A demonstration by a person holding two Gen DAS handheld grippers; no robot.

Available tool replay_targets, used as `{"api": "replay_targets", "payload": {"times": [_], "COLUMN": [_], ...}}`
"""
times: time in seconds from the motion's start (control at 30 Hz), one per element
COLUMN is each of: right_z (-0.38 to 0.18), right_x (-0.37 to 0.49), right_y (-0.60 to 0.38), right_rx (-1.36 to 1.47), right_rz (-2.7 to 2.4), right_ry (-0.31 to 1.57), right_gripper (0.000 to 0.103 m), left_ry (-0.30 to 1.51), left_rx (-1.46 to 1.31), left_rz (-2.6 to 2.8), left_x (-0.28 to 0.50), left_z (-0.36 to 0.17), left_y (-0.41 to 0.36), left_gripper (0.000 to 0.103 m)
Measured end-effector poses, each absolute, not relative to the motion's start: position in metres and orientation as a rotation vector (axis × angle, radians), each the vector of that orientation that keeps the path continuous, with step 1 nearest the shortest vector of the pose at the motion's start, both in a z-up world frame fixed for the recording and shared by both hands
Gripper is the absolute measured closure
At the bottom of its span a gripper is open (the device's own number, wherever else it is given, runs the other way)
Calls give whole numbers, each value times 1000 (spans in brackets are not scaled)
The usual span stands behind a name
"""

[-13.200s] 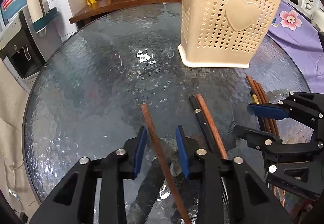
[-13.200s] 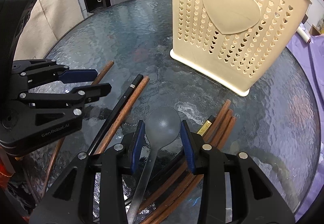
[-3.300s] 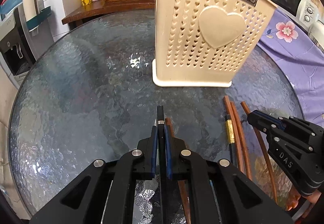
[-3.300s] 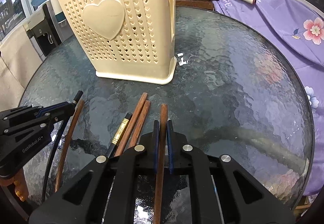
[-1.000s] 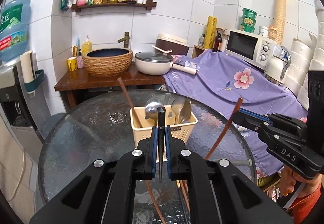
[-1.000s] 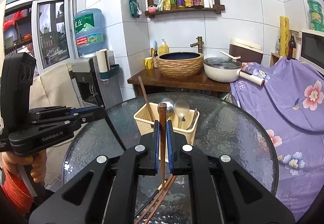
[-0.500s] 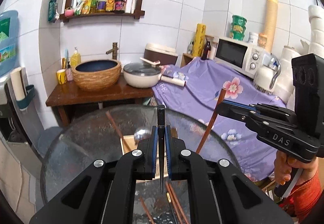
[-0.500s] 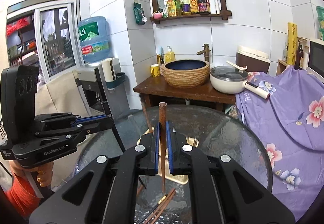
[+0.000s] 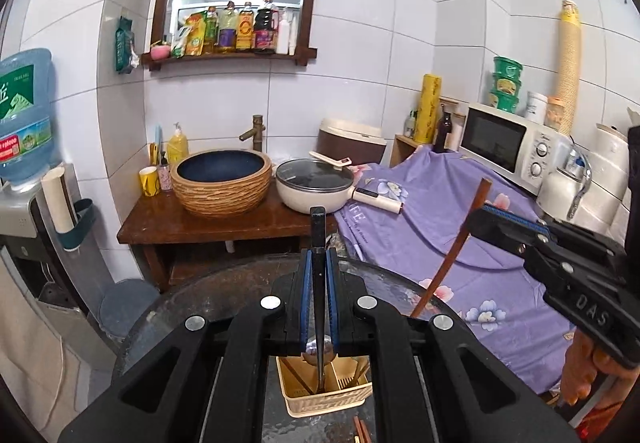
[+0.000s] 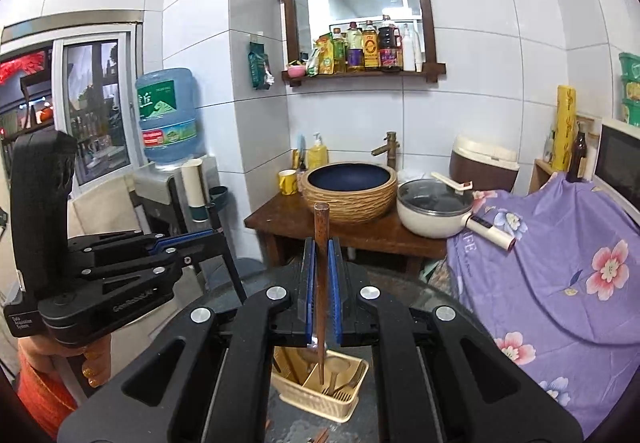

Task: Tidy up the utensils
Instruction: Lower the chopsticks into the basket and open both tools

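A black chopstick [image 9: 318, 243] is pinched upright in the left gripper [image 9: 319, 299] and a brown chopstick [image 10: 321, 243] in the right gripper [image 10: 321, 299], both held high over the cream basket [image 9: 320, 401] — probably the drop-in step, so tips need lowering into a compartment before the jaws get spread.

A home kitchen, white-tiled all round. There's a white microwave [image 9: 510, 147], a cream lidded pan [image 9: 314, 189], and a wooden-framed shelf of sauce bottles [image 9: 232, 31].

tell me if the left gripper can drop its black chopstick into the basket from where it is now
Probably yes. The left gripper holds the black chopstick upright over the open-topped basket, with nothing visible between tip and opening; the right gripper is off to the side.
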State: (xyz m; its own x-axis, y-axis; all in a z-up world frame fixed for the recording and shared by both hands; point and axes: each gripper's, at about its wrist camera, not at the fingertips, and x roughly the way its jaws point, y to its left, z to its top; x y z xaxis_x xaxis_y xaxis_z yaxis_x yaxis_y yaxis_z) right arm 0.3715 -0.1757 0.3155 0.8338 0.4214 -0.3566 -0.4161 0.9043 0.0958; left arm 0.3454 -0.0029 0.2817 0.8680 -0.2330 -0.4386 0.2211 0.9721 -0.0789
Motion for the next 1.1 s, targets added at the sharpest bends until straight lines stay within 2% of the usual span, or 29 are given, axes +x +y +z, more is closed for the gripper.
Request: {"api": "replay_targets", "payload": {"times": [0.5,0.77,1.1], "right_z": [211,186,172], "right_x": [404,408,408], "right_y": [-164,-162,-163], "right_rx": [40,38,37], "right_rz": [429,424,412], "right_ry": [508,544,552], "right_gripper": [96,95,95], "left_ry": [565,629,652], "left_rx": [-33,-43,-49], "left_rz": [-203,-213,-208], "left_x": [364,371,373], "left_z": [199,166,150], "left_y": [-1,-3,-1], "left_gripper": [96,96,96]}}
